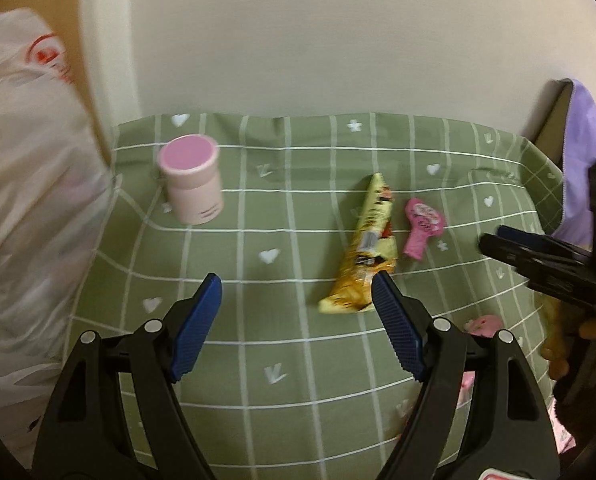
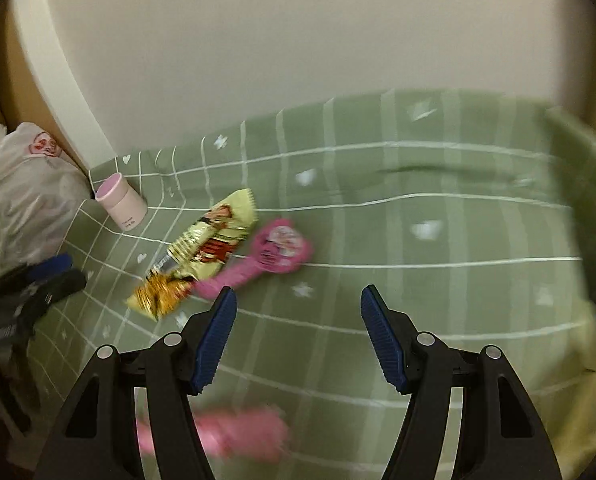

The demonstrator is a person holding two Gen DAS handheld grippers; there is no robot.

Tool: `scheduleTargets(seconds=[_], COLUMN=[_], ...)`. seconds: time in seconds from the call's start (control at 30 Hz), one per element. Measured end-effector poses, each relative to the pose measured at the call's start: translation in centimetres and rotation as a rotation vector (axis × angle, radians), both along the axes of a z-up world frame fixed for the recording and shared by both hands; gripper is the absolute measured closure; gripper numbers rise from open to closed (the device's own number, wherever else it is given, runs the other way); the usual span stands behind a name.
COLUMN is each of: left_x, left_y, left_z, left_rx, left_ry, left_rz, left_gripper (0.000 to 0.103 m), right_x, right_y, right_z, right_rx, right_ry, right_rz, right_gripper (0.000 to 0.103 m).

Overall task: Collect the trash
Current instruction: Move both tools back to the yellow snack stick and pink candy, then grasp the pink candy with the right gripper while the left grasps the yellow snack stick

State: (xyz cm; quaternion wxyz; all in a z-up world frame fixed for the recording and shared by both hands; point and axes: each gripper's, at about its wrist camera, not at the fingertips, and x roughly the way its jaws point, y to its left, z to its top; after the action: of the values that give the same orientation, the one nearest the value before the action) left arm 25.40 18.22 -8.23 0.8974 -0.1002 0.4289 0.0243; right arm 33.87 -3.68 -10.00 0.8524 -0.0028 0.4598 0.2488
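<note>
- Trash is still lying on the green checked tablecloth (image 1: 282, 208), so the job looks like it is only starting or partly done
- A yellow snack wrapper (image 1: 367, 248) is lying flat near the middle of the cloth, and nobody is holding it
- A pink wrapper with a round end (image 1: 421, 226) is lying just beside the yellow one, on its right in the left camera; in the right camera the two look like they are touching
- More pink trash (image 2: 218, 436) is sitting close under the right gripper (image 2: 296, 292), but it is too blurry to name
- Another bit of pink (image 1: 483, 326) is peeking out behind the left gripper (image 1: 298, 280), near the front edge of the cloth
- A pink cup with a lid (image 1: 192, 184) is standing up in the far left corner of the cloth; I cannot tell if it is trash
- A white plastic bag (image 1: 30, 200) is sitting off the left side of the table, and I am guessing the trash is going in there; I cannot see what is inside it
- The left gripper is hovering over the cloth with its blue fingers spread wide, pinching nothing
- The right gripper is also spread wide and carrying nothing, and its picture is blurry
- So at least two wrappers and some pink bits are waiting to be picked up, and I am thinking the yellow wrapper is the nearest one for the left gripper
</note>
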Motion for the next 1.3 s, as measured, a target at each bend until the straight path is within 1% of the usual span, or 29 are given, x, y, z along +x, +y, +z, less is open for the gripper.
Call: scheduleTargets(seconds=[0.07, 0.13, 0.23, 0.3, 0.33, 0.4, 0.43, 0.53, 0.57, 0.63, 0.67, 0.7, 0.73, 0.8, 0.83, 0.93, 1.03, 1.1, 1.13, 1.17, 1.23, 1.27, 1.3], left_x=[-0.4, -0.8, -0.9, -0.9, -0.8, -0.6, -0.6, -0.5, -0.4, -0.3, -0.2, -0.2, -0.1, -0.1, -0.1, -0.1, -0.1, -0.1, -0.1, -0.1, 0.0, 0.0, 0.1], left_y=[0.8, 1.6, 2.5, 3.0, 3.1, 3.6, 3.8, 4.6, 4.7, 4.8, 4.7, 4.7, 4.7, 4.6, 4.6, 4.5, 4.5, 4.5, 4.5, 4.6, 4.6, 4.6, 4.6], left_z=[-0.3, -0.5, -1.0, -1.2, -1.3, -1.4, -1.5, -1.9, -2.1, -2.4, -2.5, -2.6, -2.7, -2.9, -3.0, -2.9, -2.7, -2.7, -2.7, -2.7, -2.6, -2.5, -2.4], left_rx=[0.002, 0.002, -0.001, -0.01, -0.014, -0.019, -0.022, -0.053, -0.068, -0.073, -0.074, -0.074, -0.076, -0.088, -0.093, -0.091, -0.09, -0.09, -0.09, -0.091, -0.096, -0.1, -0.105], left_ry=[-0.001, -0.001, 0.007, 0.007, 0.007, 0.003, 0.0, -0.002, 0.001, 0.006, 0.009, 0.012, 0.014, 0.015, 0.016, 0.014, 0.004, 0.005, 0.007, 0.009, 0.009, 0.007, 0.003], left_rz=[0.026, 0.051, 0.076, 0.079, 0.079, 0.084, 0.088, 0.105, 0.107, 0.107, 0.106, 0.103, 0.101, 0.098, 0.097, 0.092, 0.092, 0.092, 0.092, 0.093, 0.093, 0.092, 0.09], left_gripper=[0.03, 0.03, 0.03, 0.03, 0.03, 0.03, 0.03, 0.03, 0.03, 0.03, 0.03, 0.03, 0.03, 0.03, 0.03, 0.03, 0.03, 0.03, 0.03, 0.03, 0.03, 0.03, 0.03], right_x=[1.4, 2.1, 2.8, 2.9, 2.6, 2.0, 1.7, 0.6, 0.4, 0.2, 0.3, 0.4, 0.7, 1.4, 2.2, 3.7, 5.5, 6.2, 6.2, 6.3, 6.2, 5.9, 5.7], right_y=[2.1, 3.9, 7.1, 8.0, 8.2, 7.9, 7.7, 5.7, 5.3, 4.2, 3.6, 3.4, 3.3, 3.4, 3.9, 5.3, 6.5, 6.5, 6.1, 6.0, 6.3, 6.3, 6.3], right_z=[-1.2, -1.6, -1.8, -2.1, -2.3, -2.4, -2.4, -2.6, -2.6, -2.2, -1.5, -1.2, -0.5, -0.1, -0.1, -1.1, -2.3, -2.7, -2.8, -2.9, -2.8, -2.5, -2.3], right_rx=[-0.005, -0.048, -0.166, -0.193, -0.208, -0.251, -0.268, -0.376, -0.386, -0.371, -0.3, -0.265, -0.184, -0.112, -0.087, -0.101, -0.142, -0.147, -0.147, -0.153, -0.161, -0.153, -0.146], right_ry=[0.042, 0.03, -0.027, -0.012, -0.001, -0.008, -0.013, -0.045, -0.049, -0.045, -0.024, -0.013, 0.016, 0.06, 0.09, 0.14, 0.17, 0.181, 0.184, 0.182, 0.16, 0.147, 0.138], right_rz=[0.007, 0.021, 0.062, 0.098, 0.128, 0.154, 0.158, 0.139, 0.134, 0.118, 0.099, 0.09, 0.07, 0.044, 0.013, -0.054, -0.073, -0.071, -0.068, -0.063, -0.034, -0.001, 0.009], right_gripper=[0.043, 0.043, 0.043, 0.043, 0.043, 0.043, 0.043, 0.043, 0.043, 0.043, 0.043, 0.043, 0.043, 0.043, 0.043, 0.043, 0.043, 0.045, 0.047, 0.054, 0.056, 0.057, 0.057])
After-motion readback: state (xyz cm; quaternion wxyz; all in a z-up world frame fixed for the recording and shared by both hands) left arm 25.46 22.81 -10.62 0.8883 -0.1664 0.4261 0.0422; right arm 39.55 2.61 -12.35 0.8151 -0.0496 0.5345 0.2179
